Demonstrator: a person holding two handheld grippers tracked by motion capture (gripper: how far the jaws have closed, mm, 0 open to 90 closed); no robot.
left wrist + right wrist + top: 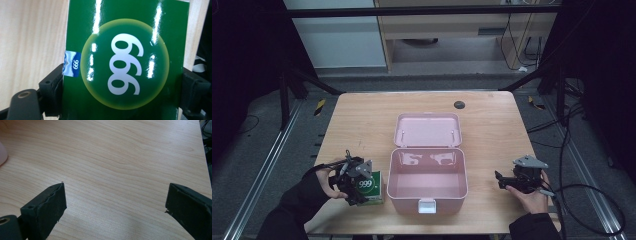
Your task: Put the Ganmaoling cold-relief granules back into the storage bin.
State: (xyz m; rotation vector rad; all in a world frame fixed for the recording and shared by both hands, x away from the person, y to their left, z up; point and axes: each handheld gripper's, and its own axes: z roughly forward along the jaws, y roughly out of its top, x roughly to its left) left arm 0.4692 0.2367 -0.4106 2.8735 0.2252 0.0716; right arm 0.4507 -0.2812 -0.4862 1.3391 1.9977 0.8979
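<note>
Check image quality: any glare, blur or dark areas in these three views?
Left gripper view: white glare streaks on the glossy green box, print sharp. Right gripper view: even light, soft shadow on the table. High view: table lit, surroundings nearly black, pink case slightly soft.

Table (362, 115) lit evenly, surroundings dark; white glare streaks on glossy green box (125, 62); soft focus.

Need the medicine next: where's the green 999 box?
In the high view the green 999 box sits front-left on the table, between the left gripper's jaws, beside the open pink case.
</note>
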